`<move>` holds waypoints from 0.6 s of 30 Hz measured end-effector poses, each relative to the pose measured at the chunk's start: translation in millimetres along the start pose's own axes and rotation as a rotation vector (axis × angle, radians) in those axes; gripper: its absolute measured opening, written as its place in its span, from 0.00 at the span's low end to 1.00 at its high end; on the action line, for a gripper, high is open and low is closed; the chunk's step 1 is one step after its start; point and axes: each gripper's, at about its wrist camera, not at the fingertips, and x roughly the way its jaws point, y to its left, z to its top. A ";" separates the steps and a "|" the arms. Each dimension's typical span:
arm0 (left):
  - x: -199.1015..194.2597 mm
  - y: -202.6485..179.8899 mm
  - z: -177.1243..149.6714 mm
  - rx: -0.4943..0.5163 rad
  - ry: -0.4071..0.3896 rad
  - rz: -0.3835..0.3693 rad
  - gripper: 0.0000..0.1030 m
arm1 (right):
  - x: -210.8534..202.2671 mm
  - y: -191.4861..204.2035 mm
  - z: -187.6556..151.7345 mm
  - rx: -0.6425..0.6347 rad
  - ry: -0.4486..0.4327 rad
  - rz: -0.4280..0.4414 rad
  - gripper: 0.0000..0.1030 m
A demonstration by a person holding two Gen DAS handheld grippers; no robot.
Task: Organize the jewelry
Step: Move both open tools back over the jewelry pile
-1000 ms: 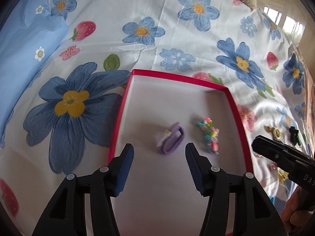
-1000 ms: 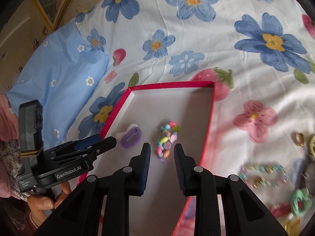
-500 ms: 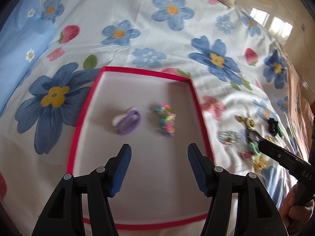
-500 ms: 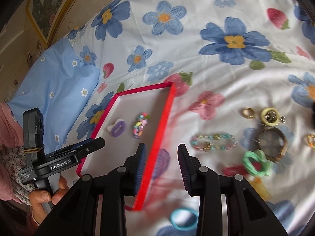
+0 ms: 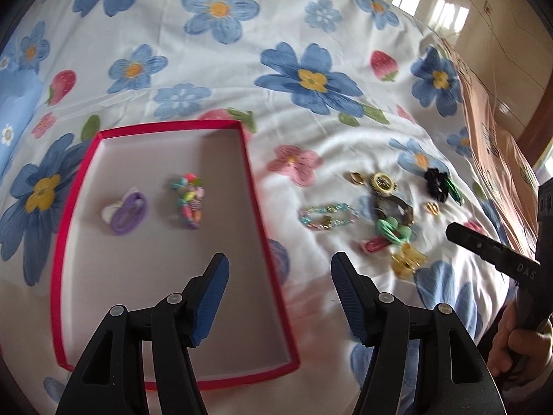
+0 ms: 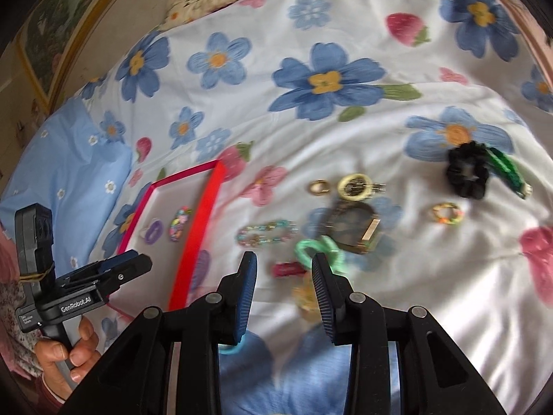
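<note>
1. Left gripper [image 5: 279,271]: jaws spread, nothing between the pads; hanging above the right wall of the red tray [image 5: 255,186].
2. Right gripper [image 6: 284,269]: jaws parted, empty; hanging above loose jewelry on the floral bedsheet [image 6: 449,311].
3. Inside the tray: purple hair tie [image 5: 128,211] at 9 o'clock of the multicolour bead bracelet [image 5: 189,201]; both lying apart.
4. On the sheet, at 3 o'clock of the tray: pastel bead bracelet [image 6: 266,233], green hair tie [image 6: 319,252], watch [image 6: 352,230], gold ring [image 6: 319,187], black scrunchie [image 6: 466,173].
5. Hard to make out: yellow item [image 6: 306,295] and pink clip [image 6: 287,269] near the right fingertips, blurred; teal ring [image 6: 233,347] partly hidden behind the gripper body.
6. Cut off: tray's near edge in the right wrist view, behind the left gripper.
</note>
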 end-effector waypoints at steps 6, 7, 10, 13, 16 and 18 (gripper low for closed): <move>15.8 -19.2 3.7 0.036 0.026 -0.013 0.60 | -9.1 -26.9 -6.2 0.036 -0.001 -0.044 0.35; 18.8 -22.1 4.4 0.042 0.033 -0.017 0.60 | -9.1 -30.4 -7.7 0.040 0.001 -0.049 0.35; 28.8 -31.5 7.2 0.057 0.046 -0.028 0.60 | -8.0 -42.4 -11.6 0.062 0.011 -0.063 0.35; 42.9 -37.4 14.1 0.070 0.063 -0.013 0.60 | -4.5 -49.0 -12.4 0.068 0.018 -0.069 0.35; 56.9 -44.3 23.6 0.098 0.071 -0.005 0.60 | 3.4 -54.6 -9.6 0.078 0.029 -0.064 0.35; 70.6 -49.7 30.9 0.133 0.081 0.013 0.60 | 8.9 -56.7 -6.1 0.080 0.032 -0.062 0.35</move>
